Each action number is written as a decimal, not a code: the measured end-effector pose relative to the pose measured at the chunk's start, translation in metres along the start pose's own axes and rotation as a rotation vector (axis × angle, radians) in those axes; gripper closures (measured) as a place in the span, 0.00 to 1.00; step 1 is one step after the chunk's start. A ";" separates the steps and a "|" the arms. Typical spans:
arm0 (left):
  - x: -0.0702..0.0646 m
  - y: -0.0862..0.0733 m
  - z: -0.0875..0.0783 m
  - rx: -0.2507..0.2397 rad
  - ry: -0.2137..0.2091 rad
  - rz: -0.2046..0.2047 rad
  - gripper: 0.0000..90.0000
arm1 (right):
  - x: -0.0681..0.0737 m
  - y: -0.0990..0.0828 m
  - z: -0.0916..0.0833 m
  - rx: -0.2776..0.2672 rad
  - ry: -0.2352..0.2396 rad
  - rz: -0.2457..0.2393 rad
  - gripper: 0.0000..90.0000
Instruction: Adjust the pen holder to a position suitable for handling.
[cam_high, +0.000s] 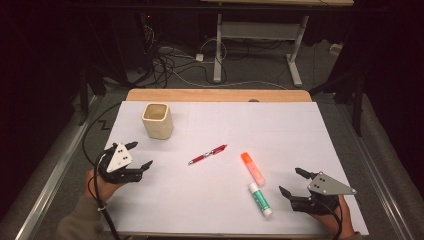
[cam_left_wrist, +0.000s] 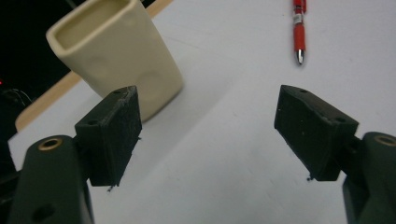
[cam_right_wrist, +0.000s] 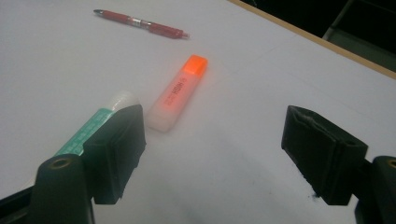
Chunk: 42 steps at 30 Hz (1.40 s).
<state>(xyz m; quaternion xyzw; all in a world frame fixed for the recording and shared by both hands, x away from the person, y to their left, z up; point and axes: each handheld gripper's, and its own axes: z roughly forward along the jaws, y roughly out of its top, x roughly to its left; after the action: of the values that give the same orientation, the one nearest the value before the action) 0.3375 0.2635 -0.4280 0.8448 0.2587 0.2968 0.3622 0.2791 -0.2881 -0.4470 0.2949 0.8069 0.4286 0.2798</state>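
At the white-covered table, I hold both tongs spread wide with nothing between them: my left gripper rests at the near left just in front of the cream, square-mouthed ceramic cup, and my right gripper rests at the near right, just beside the white glue stick with a green label. That glue stick lies flat, its long axis running from near-right to far-left in the high view, its rounded white cap at the far end as the right gripper view shows it. Just beyond it lies the orange highlighter with a white body, on much the same slant, its orange cap pointing away from me. The red pen with silver trim lies mid-table on the opposite slant, well apart from both; in the left gripper view its tip points towards my left tongs. As I judge it, the risk lies in a skewed approach: jaws closing across the round glue stick off its axis could roll it into the highlighter, and a careless left reach for the pen could knock the upright cup.
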 end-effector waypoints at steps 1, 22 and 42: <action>0.004 0.004 0.002 0.003 -0.013 -0.007 0.25 | 0.001 0.000 0.000 0.004 0.005 0.003 0.24; 0.073 0.083 0.065 0.194 -0.158 0.006 0.37 | 0.007 -0.001 0.000 0.032 0.065 -0.019 0.25; 0.094 0.090 0.122 0.377 -0.298 -0.090 0.74 | -0.001 -0.002 0.000 0.004 0.231 0.091 0.30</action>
<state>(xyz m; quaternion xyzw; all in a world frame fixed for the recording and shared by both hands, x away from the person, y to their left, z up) 0.5064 0.2148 -0.3978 0.9197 0.2905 0.0991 0.2449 0.2788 -0.2898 -0.4483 0.2806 0.8204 0.4702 0.1646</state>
